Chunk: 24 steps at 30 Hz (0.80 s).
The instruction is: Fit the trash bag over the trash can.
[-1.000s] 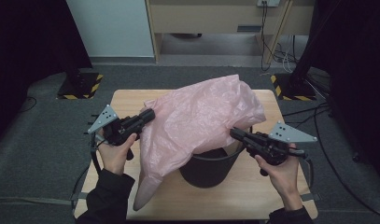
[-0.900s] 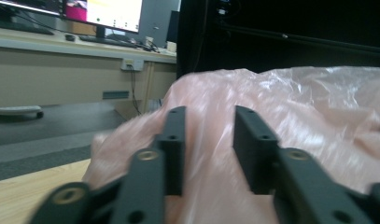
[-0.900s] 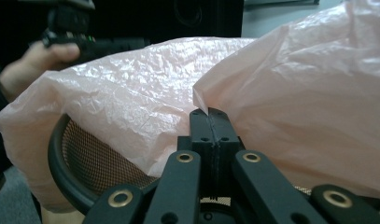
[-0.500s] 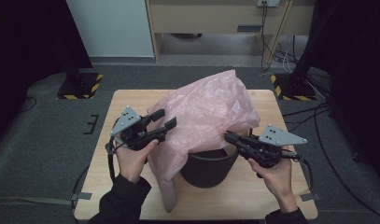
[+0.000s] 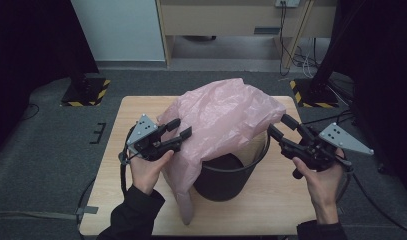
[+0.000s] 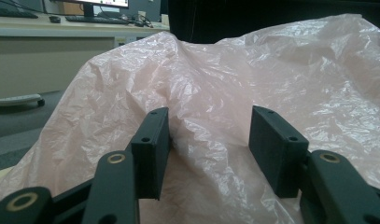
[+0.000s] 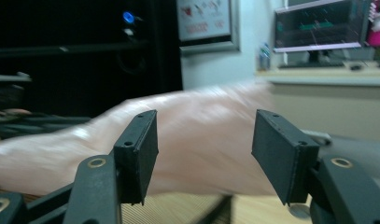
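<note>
So the pink plastic bag [image 5: 221, 117] is draped over the black bucket [image 5: 226, 175], which sits about dead centre on the wooden table [image 5: 276, 210], with a tail of it hanging down the bucket's 7 o'clock side to the tabletop.

The left gripper [image 5: 178, 131] is at the bag's 9 o'clock, jaws spread, tips right at the plastic. Its own view [image 6: 208, 140] shows what the high view can't: a crinkled ridge of bag pokes up between the spread jaws, not pinched. The right gripper [image 5: 283, 127] is at 3 o'clock by the bucket rim, also spread wide. Its own view [image 7: 204, 149] shows the bag [image 7: 197, 144] blurred beyond the jaws, nothing clamped, table edge below.

The gripper views also show a desk with a monitor [image 7: 318, 28] and a keyboard [image 6: 99, 19]. From the high view the floor is grey carpet [image 5: 41, 150], with yellow-black striped stand bases [image 5: 86, 90] at 10 and 2 o'clock and cables [image 5: 301, 50] at the back.
</note>
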Motion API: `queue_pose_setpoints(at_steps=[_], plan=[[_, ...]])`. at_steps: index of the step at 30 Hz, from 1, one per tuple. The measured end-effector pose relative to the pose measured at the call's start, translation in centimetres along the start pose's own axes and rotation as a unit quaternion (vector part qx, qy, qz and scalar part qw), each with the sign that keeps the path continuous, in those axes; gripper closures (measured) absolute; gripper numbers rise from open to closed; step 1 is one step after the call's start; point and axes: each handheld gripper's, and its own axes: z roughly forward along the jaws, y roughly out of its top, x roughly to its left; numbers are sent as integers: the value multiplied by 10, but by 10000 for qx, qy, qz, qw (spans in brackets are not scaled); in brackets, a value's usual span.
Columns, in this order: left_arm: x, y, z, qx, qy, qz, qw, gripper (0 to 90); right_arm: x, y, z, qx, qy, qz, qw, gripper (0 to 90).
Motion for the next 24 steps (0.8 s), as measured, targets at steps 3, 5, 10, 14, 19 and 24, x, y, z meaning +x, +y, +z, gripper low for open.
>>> queue_pose_setpoints(at_steps=[3, 5, 10, 14, 19, 24], plan=[[1, 0, 0, -10, -17, -2, 10000, 478, -13, -7, 12, 102, -70, 66, 9999, 356], [1, 0, 0, -13, -29, -10, 10000, 478, -20, -11, 22, 102, 6, 127, 9999, 345], [2, 0, 1, -21, -53, -29, 10000, 478, -27, -19, 41, 243, 249, 333, 9988, 510], [3, 0, 0, -15, -65, -39, 10000, 480, -21, -21, 42, 344, 433, 232, 9982, 814], [8, -1, -8, -141, -173, -47, 9997, 585, -9, -13, 41, 480, 691, 6, 9965, 882], [12, -4, -16, -284, -313, -136, 9990, 712, 8, -11, 43, 665, 1051, -79, 9922, 886]])
